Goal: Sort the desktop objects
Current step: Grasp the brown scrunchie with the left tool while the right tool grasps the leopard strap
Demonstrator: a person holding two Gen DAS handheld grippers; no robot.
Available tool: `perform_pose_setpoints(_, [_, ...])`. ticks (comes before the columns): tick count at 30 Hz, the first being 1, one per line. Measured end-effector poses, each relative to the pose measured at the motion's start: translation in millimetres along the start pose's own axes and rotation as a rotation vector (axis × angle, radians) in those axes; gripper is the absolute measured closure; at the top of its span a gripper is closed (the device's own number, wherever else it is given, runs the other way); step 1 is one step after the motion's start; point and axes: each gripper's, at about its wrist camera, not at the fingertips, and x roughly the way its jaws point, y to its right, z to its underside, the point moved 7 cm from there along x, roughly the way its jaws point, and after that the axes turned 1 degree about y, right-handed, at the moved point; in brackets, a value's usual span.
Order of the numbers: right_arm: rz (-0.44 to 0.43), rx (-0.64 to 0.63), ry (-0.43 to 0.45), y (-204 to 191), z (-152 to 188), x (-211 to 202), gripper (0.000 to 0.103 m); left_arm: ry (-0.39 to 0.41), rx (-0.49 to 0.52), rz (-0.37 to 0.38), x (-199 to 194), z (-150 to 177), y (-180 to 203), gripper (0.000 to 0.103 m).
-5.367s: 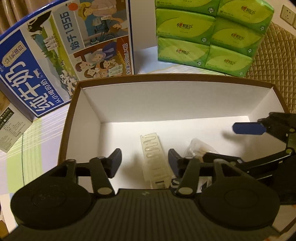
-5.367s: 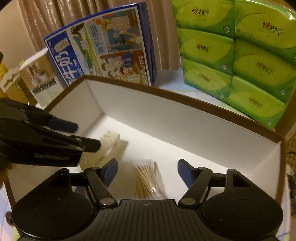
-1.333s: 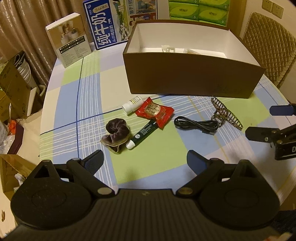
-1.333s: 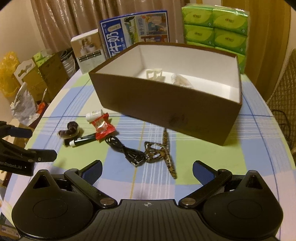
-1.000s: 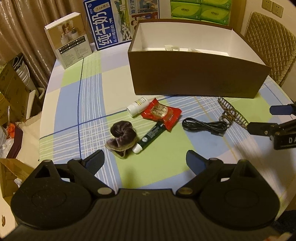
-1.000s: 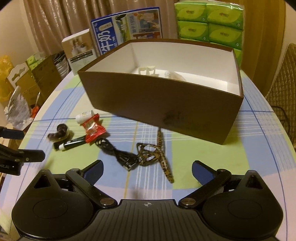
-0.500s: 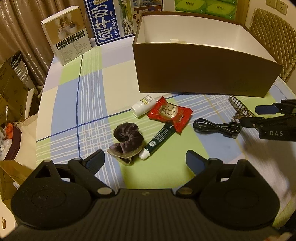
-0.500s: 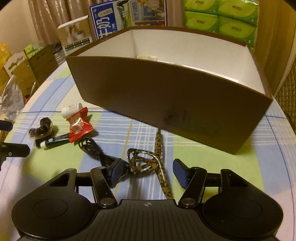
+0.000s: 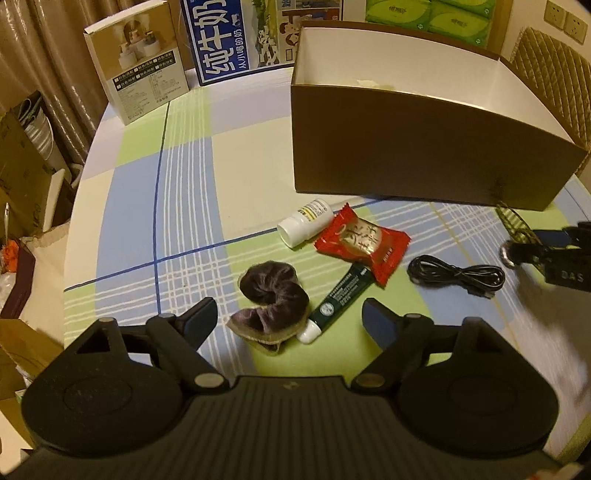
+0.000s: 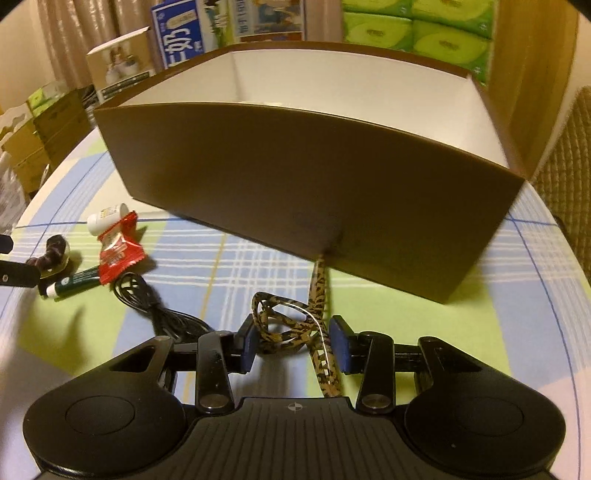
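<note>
Brown velvet marks the far left of the loose things: a scrunchie (image 9: 271,291) lies between the spread fingers of the left gripper (image 9: 289,321), which hangs open above it and touches nothing. Just right of it lie a green tube (image 9: 338,298), a white bottle (image 9: 304,226), a red snack packet (image 9: 362,243) and a coiled black cable (image 9: 458,275). Further right, the right gripper (image 10: 294,347) has its blue pads on either side of a leopard-print hair clip (image 10: 291,325) that lies on the counter (image 9: 184,192); the pads are close against it, but I cannot tell if they grip it yet.

The clip is thin, springy and open-framed, so the pads could close on a single loop and let it twist or slip out. Its long prong reaches the foot of the brown box (image 10: 295,177), so a careless lift might snag that wall. The cable lies near the left pad and could be dragged along.

The counter wears a checked cloth of blue, green and white. Behind the box stand a milk carton (image 9: 236,40), a small product box (image 9: 142,59) and green tissue packs (image 10: 413,33); curtains and cardboard clutter lie beyond.
</note>
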Motion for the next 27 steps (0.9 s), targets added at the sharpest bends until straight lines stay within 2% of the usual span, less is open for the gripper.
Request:
perform_pose_setpoints(5, [0.016, 0.035, 0.000, 15, 3, -4, 0.065, -0.021, -0.024, 0.028, 16, -5, -8, 0.035])
perform_pose_setpoints(9, [0.033, 0.051, -0.004, 24, 6, -6, 0.065, -0.059, -0.029, 0.029, 33, -3, -13, 0.049])
perform_pose_setpoints(10, [0.036, 0.054, -0.005, 25, 6, -4, 0.065, -0.068, -0.024, 0.028, 38, -3, -15, 0.055])
perform_pose_setpoints(13, [0.047, 0.054, -0.009, 28, 8, -5, 0.065, -0.084, -0.026, 0.034, 47, 0, -18, 0.061])
perform_pose_setpoints(18, [0.062, 0.027, -0.008, 26, 10, -4, 0.065, -0.077, 0.004, 0.040, 51, 4, -15, 0.064])
perform_pose_setpoints(22, [0.078, 0.010, -0.001, 24, 11, -1, 0.064, -0.079, 0.007, 0.052, 51, 3, -14, 0.073])
perform_pose_setpoints(27, [0.074, 0.003, 0.002, 25, 11, -1, 0.064, -0.069, 0.029, 0.043, 50, 3, -10, 0.077])
